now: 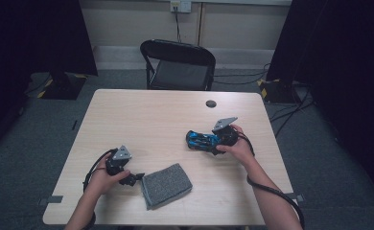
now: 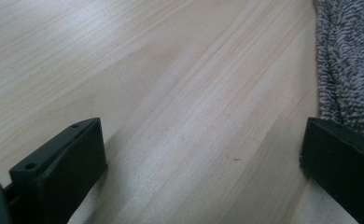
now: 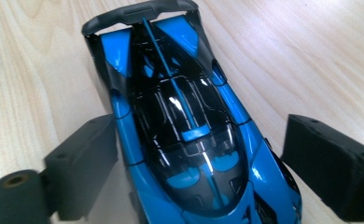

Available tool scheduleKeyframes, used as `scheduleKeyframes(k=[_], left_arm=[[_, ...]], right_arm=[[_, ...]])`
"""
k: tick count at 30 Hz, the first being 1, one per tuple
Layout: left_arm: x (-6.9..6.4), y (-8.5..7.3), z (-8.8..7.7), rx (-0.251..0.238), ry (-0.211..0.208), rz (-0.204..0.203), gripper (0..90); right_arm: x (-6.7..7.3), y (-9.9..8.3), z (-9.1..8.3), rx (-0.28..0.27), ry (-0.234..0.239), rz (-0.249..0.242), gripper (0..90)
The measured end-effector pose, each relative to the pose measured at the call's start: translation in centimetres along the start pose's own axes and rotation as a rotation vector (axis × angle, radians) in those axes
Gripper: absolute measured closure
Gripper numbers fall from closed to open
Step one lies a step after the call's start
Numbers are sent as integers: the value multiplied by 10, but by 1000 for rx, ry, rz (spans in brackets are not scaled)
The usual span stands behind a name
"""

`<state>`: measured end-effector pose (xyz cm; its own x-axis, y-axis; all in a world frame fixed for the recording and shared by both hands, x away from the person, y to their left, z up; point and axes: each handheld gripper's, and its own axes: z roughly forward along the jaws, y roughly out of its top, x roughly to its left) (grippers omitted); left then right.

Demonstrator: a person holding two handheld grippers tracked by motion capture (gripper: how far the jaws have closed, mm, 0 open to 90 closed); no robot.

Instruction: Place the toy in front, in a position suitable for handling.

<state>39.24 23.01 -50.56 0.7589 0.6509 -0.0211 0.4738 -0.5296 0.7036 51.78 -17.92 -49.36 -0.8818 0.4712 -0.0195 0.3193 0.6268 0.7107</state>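
While the right gripper point(image 1: 213, 142) straddles the blue toy car point(image 3: 185, 126) at the table's point(image 1: 151, 110) three o'clock, jaws parted, the left gripper point(image 1: 133, 178) gapes beside a grey cloth point(image 1: 167, 184) at six o'clock

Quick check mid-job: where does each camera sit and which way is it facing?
High view: above the near edge, facing forward-down on the pale wooden table; forearms, both tongs.
Left gripper view: on the left tongs, open over wood beside the grey folded towel.
Right gripper view: on the right tongs, straddling the blue-and-black toy car.
Shared: high view shows the towel and car.

Wide-open tool point(image 2: 203, 163) over bare table point(image 2: 171, 84), grey cloth point(image 2: 348, 60) alongside.
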Motion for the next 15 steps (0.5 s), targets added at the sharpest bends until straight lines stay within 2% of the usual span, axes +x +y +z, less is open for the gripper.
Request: scheduleKeyframes(k=[3,5,12,15], left_arm=[[0,0,0,0,1,3,0],[0,0,0,0,-1,0,0],[1,0,0,-1,-1,1,0],[1,0,0,-1,-1,0,0]], right_arm=[[0,-3,4,5,17,5,97],[1,-4,7,15,3,-13,91],[2,-6,9,3,2,16,81],[3,-7,8,-3,-5,23,107]])
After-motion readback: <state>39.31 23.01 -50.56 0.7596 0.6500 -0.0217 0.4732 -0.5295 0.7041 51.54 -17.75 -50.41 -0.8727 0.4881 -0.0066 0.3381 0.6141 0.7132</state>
